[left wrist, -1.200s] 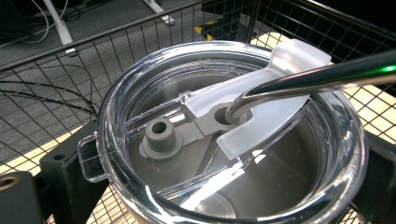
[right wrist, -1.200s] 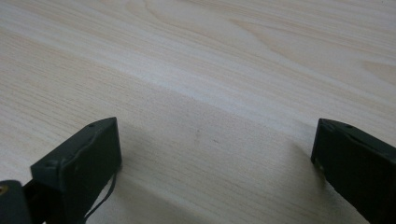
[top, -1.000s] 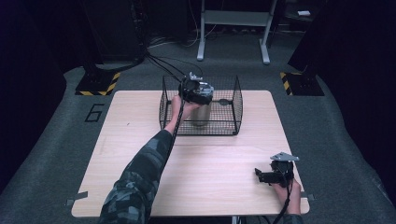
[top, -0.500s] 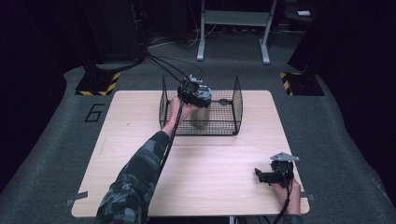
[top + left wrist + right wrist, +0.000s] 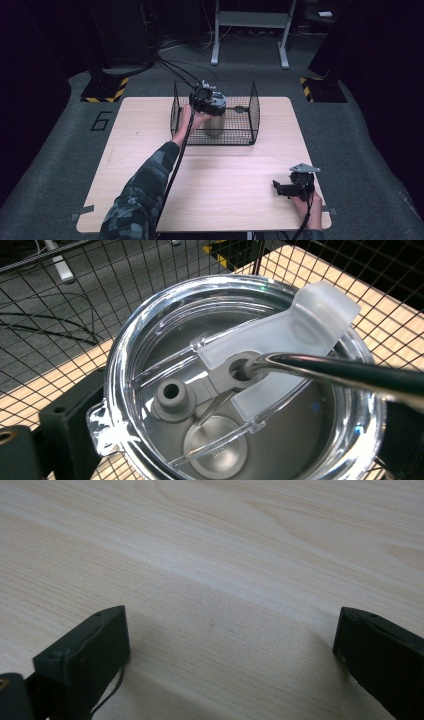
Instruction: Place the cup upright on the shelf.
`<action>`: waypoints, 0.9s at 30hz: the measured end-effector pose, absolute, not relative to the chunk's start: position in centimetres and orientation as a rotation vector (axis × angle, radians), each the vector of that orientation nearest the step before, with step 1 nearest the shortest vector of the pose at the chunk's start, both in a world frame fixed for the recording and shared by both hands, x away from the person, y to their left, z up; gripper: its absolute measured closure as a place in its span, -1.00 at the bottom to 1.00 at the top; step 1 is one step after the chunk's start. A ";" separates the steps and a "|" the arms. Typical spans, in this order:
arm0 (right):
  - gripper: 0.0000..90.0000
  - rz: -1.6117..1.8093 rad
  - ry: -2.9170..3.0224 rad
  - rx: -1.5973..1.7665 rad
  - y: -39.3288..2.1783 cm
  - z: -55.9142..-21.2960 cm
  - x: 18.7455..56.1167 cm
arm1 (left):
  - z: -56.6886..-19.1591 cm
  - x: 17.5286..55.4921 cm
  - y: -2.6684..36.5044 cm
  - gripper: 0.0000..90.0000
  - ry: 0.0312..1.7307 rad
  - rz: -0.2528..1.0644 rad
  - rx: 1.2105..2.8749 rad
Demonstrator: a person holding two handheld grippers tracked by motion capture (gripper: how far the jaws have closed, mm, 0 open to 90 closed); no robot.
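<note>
A steel tumbler (image 5: 215, 124) with a clear lid (image 5: 150, 340) stands upright inside a black wire basket (image 5: 250, 115) at the table's back middle. A metal straw (image 5: 345, 374) runs through the lid's frosted slider (image 5: 300, 325). My left gripper (image 5: 206, 100) sits over the tumbler's top, its jaws against both sides of the lid rim; it (image 5: 235, 440) is shut on the tumbler. My right gripper (image 5: 286, 189) rests near the table's front right corner. It (image 5: 230, 645) is open, with bare wood between its jaws.
The wooden table (image 5: 150, 165) is bare apart from the basket. The basket's wire walls (image 5: 60, 295) rise close around the tumbler. Cables (image 5: 175, 70) trail off the far edge, and a metal stand (image 5: 250, 20) is on the floor beyond.
The left gripper with the tumbler has shifted very slightly left and down inside the basket. The right gripper has stayed put.
</note>
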State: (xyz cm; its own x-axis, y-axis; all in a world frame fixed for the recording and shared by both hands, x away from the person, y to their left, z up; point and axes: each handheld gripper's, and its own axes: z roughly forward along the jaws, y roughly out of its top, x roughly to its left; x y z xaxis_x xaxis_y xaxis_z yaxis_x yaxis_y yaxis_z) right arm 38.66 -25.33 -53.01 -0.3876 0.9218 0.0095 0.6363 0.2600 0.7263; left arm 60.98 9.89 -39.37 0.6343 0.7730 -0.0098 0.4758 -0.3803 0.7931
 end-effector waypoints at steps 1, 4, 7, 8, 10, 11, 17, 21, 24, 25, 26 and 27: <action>-0.97 0.919 2.123 1.410 -25.4 -53.0 38.7 | -39.2 60.9 9.9 -0.95 0.971 0.474 2.046; -0.97 0.919 2.120 1.411 -25.3 -53.0 38.7 | -38.5 60.5 10.0 -0.99 0.954 0.493 2.043; -0.97 0.919 2.122 1.409 -25.4 -53.0 38.7 | -38.0 60.2 10.2 -1.00 0.932 0.508 2.079; -0.97 0.919 2.121 1.410 -25.4 -53.0 38.7 | -37.9 60.2 10.3 -1.00 0.926 0.507 2.088; -0.97 0.919 2.121 1.410 -25.4 -53.0 38.7 | -37.5 59.9 10.5 -1.00 0.926 0.500 2.090; -0.97 0.919 2.121 1.410 -25.4 -53.0 38.7 | -37.3 59.7 10.6 -1.00 0.916 0.511 2.105; -0.97 0.919 2.120 1.411 -25.3 -53.0 38.7 | -36.1 58.5 11.3 -1.00 0.884 0.526 2.101; -0.97 0.916 2.127 1.404 -25.4 -53.0 38.7 | -35.2 57.1 12.2 -1.00 0.863 0.536 2.112; -0.97 0.929 2.121 1.416 -25.3 -53.0 38.6 | -34.6 55.6 13.1 -1.00 0.852 0.540 2.089; -0.97 0.929 2.121 1.416 -25.3 -53.0 38.6 | -34.4 54.9 13.5 -1.00 0.847 0.543 2.081; -0.97 0.927 2.121 1.406 -25.4 -53.0 38.7 | -34.1 54.3 13.9 -1.00 0.833 0.552 2.092; -0.97 0.918 2.124 1.407 -25.4 -53.0 38.7 | -34.0 53.6 14.2 -1.00 0.826 0.557 2.089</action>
